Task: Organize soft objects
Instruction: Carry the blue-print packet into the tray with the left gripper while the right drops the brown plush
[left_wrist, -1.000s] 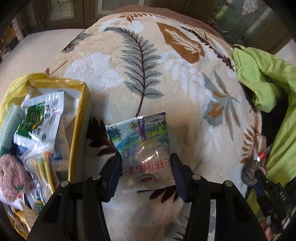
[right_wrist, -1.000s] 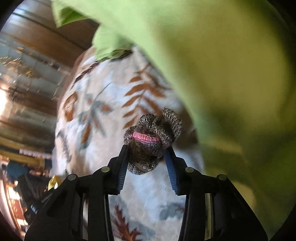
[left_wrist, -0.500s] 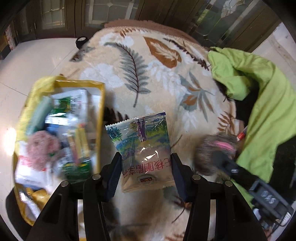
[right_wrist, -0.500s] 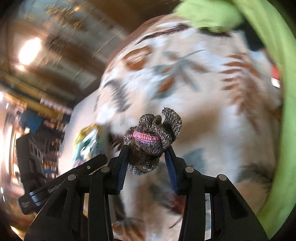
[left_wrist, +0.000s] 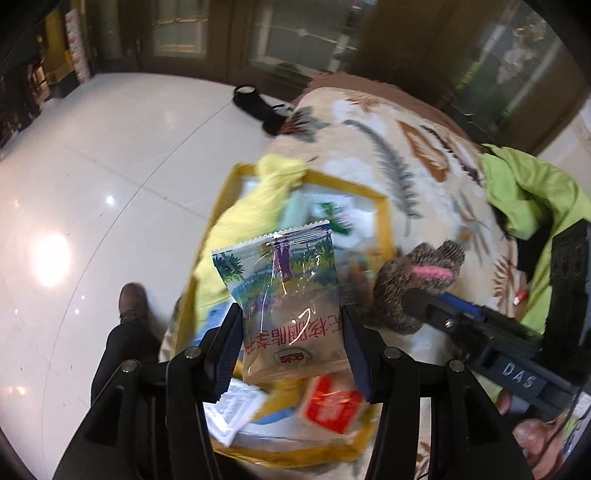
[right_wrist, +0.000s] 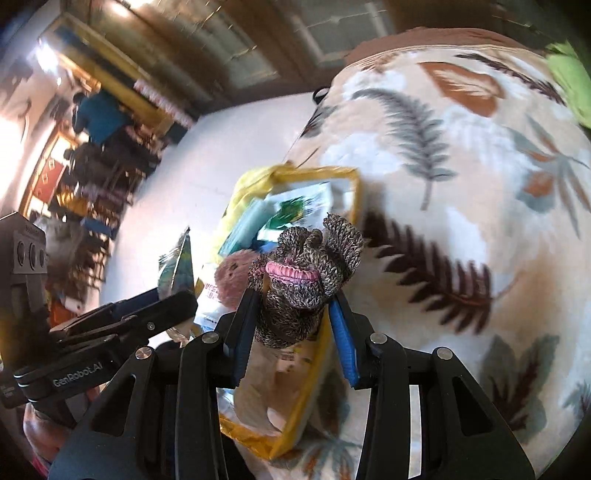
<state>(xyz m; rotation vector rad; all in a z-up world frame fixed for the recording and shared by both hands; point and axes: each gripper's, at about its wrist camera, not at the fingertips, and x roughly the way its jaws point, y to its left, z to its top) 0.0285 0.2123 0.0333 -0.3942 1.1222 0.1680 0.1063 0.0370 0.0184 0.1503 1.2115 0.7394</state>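
Note:
My left gripper (left_wrist: 291, 325) is shut on a clear snack packet (left_wrist: 284, 291) with a printed landscape, held in the air above the yellow bag (left_wrist: 382, 218). My right gripper (right_wrist: 295, 310) is shut on a grey-brown knitted sock (right_wrist: 306, 273) with a pink band, also above the yellow bag (right_wrist: 317, 373). The sock shows in the left wrist view (left_wrist: 417, 280), just right of the packet. The bag lies open on the leaf-patterned blanket (left_wrist: 388, 133) and holds several packets and a pink fluffy item (right_wrist: 231, 275).
A green jacket (left_wrist: 524, 199) lies at the blanket's right side. The blanket's left edge drops to a white tiled floor (left_wrist: 110, 155). A black item (left_wrist: 258, 107) lies on the floor by the blanket's far edge. A person's shoe (left_wrist: 133, 302) stands on the floor.
Both grippers have swung left with their loads and now hang over the yellow bag. The sock has come close to the packet's right side.

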